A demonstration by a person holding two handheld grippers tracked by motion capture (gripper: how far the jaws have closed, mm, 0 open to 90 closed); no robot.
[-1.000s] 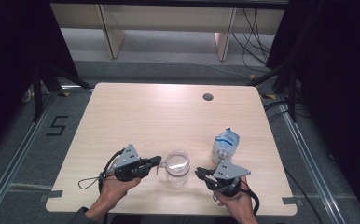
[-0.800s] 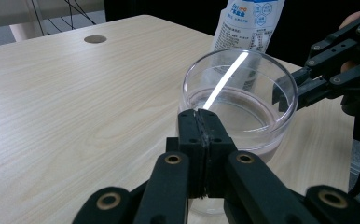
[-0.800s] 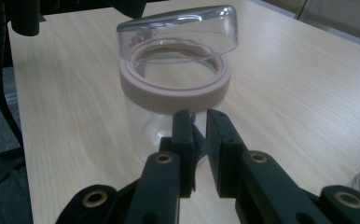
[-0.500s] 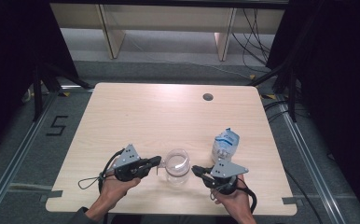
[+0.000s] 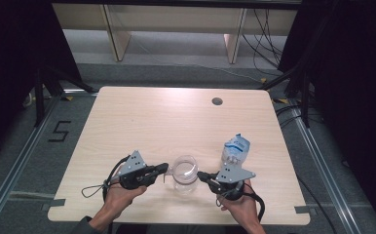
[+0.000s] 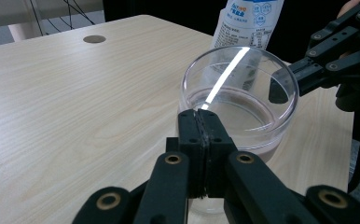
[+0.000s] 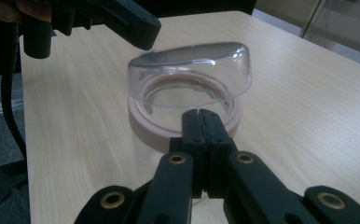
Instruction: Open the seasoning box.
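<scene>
A clear, empty cup [image 5: 185, 171] stands near the table's front edge, between my two grippers. My left gripper [image 5: 164, 167] is shut, its tips right at the cup's left rim [image 6: 238, 98], with nothing between its jaws [image 6: 200, 116]. My right gripper [image 5: 200, 174] points at the cup's right side; its jaws have just been closing and now meet with nothing between them [image 7: 200, 115]. In the right gripper view the cup [image 7: 190, 79] sits just past the tips, and the left gripper [image 7: 145, 35] hangs beyond it. The right gripper [image 6: 280, 88] shows across the cup in the left gripper view.
A plastic water bottle [image 5: 235, 148] with a blue and white label stands just behind the right gripper, and its label [image 6: 248, 18] rises behind the cup. A round cable hole [image 5: 217, 101] lies at the table's far right. Light wood tabletop [image 5: 166, 122] stretches beyond the cup.
My right gripper has edged left, closer to the cup. The left gripper, the cup and the bottle have stayed where they were.
</scene>
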